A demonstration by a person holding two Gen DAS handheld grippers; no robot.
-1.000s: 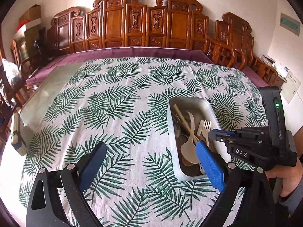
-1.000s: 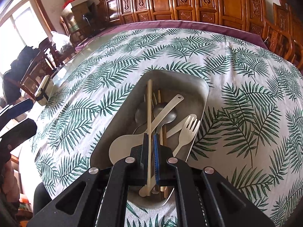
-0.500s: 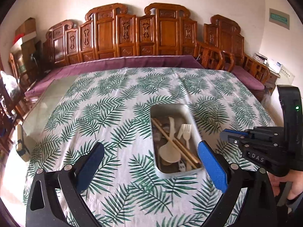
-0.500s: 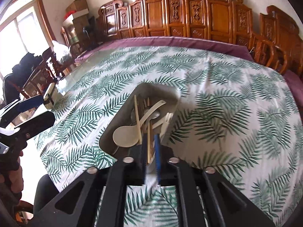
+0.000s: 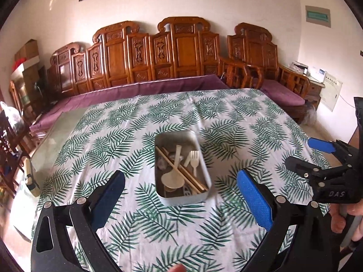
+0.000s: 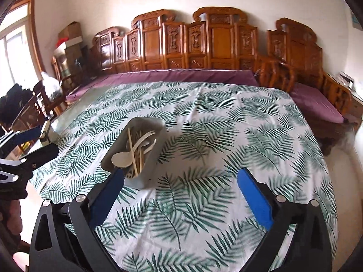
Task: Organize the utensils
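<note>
A grey metal tray (image 5: 203, 172) stands on the leaf-print tablecloth; it also shows in the right wrist view (image 6: 149, 174). In it lie wooden chopsticks (image 5: 181, 172), a pale spoon (image 5: 172, 178), a pale fork (image 5: 194, 162) and other utensils. My left gripper (image 5: 181, 201) is open and empty, held back from the tray's near end. My right gripper (image 6: 180, 195) is open and empty, near and to the right of the tray. It shows from the side in the left wrist view (image 5: 326, 170).
The leaf-print tablecloth (image 5: 238, 122) covers a large table. A carved wooden bench with purple cushions (image 5: 158, 63) runs behind it. A small box-like object (image 5: 30, 179) lies at the table's left edge. Wooden chairs (image 6: 38, 104) stand to the left.
My right gripper has let go of the chopstick into the tray, opened and pulled back and up. My left gripper has also pulled back and up, so the tray looks smaller.
</note>
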